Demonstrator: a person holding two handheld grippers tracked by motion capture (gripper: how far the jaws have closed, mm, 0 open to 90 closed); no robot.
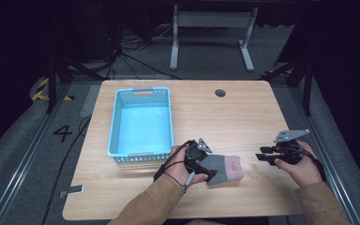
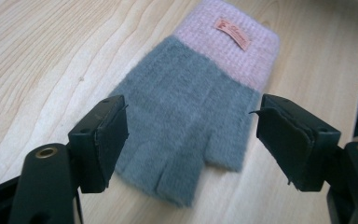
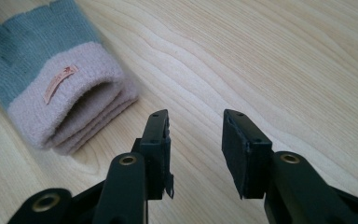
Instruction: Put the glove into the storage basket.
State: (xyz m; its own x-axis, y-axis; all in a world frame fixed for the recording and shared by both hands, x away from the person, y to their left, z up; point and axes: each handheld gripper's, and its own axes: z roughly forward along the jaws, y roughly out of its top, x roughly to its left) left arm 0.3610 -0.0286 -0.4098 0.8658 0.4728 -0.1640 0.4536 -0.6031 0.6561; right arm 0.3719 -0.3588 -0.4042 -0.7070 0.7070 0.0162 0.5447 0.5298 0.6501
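Note:
A grey fingerless glove (image 1: pixel 226 168) with a pink cuff and a small label lies flat on the wooden table (image 1: pixel 225 117) near its front edge. My left gripper (image 1: pixel 209 164) hovers at the glove's finger end. In the left gripper view the jaws of this gripper (image 2: pixel 192 109) stand wide open on either side of the glove (image 2: pixel 191 93), with the pads off it. My right gripper (image 1: pixel 261 154) is a short way right of the cuff and points toward it. In the right gripper view this gripper (image 3: pixel 196 119) is open and empty, with the glove (image 3: pixel 42 70) at upper left.
A light blue plastic basket (image 1: pixel 115 122) stands empty on the left half of the table, just behind my left hand. A round cable hole (image 1: pixel 220 93) sits near the far edge. Bare wood lies between the glove and the right gripper.

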